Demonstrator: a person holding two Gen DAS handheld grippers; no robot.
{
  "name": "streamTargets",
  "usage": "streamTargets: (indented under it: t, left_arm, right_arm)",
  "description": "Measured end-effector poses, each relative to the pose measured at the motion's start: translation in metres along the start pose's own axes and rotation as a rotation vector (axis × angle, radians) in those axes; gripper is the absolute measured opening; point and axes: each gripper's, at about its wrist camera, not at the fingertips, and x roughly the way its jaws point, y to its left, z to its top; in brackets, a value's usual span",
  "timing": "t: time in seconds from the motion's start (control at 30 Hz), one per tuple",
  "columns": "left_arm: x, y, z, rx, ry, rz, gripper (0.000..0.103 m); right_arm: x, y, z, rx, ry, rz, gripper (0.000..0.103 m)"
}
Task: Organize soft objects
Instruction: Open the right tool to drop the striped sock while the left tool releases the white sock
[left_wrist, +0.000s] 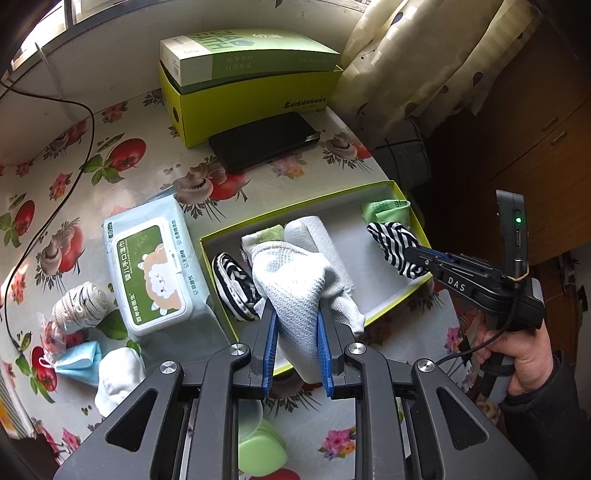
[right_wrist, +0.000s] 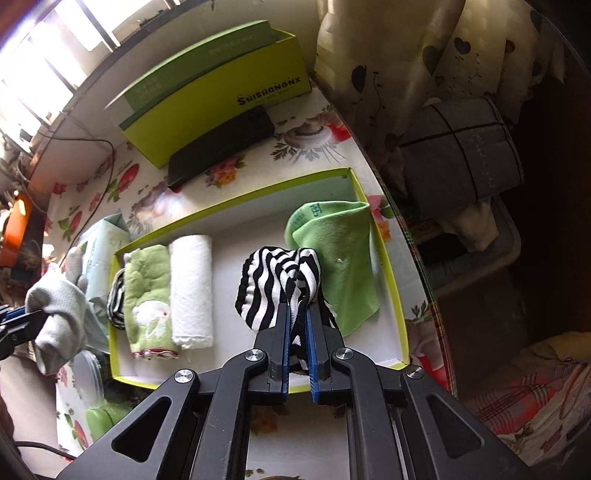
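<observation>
My left gripper (left_wrist: 295, 310) is shut on a light grey sock (left_wrist: 295, 288) held over the near left edge of the shallow yellow-green box (left_wrist: 295, 210). It also shows in the right wrist view (right_wrist: 55, 314). My right gripper (right_wrist: 299, 314) is shut on a black-and-white striped sock (right_wrist: 273, 284) above the box floor (right_wrist: 236, 365), next to a green cloth (right_wrist: 340, 251). Inside the box lie a green towel (right_wrist: 147, 288), a white rolled towel (right_wrist: 192, 288) and another striped sock (left_wrist: 236, 288).
On the flowered tablecloth left of the box lie a wet-wipes pack (left_wrist: 151, 269), a beige rolled sock (left_wrist: 81, 306), a blue face mask (left_wrist: 81, 362) and a white sock (left_wrist: 118, 376). A black phone (left_wrist: 266, 140) and stacked green boxes (left_wrist: 251, 85) stand behind. A green container (left_wrist: 258, 450) sits near.
</observation>
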Motion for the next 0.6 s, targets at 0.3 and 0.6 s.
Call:
streamTargets:
  t: [0.3,0.6]
  left_arm:
    - [0.01,-0.007,0.004,0.011,0.019,-0.006,0.02]
    - [0.025,-0.025,0.014,0.058,0.036,-0.018,0.02]
  right_arm:
    - [0.014,-0.01,-0.008,0.026,0.027,0.003,0.026]
    - [-0.014,-0.003,-0.014,0.029,-0.035,0.031,0.036]
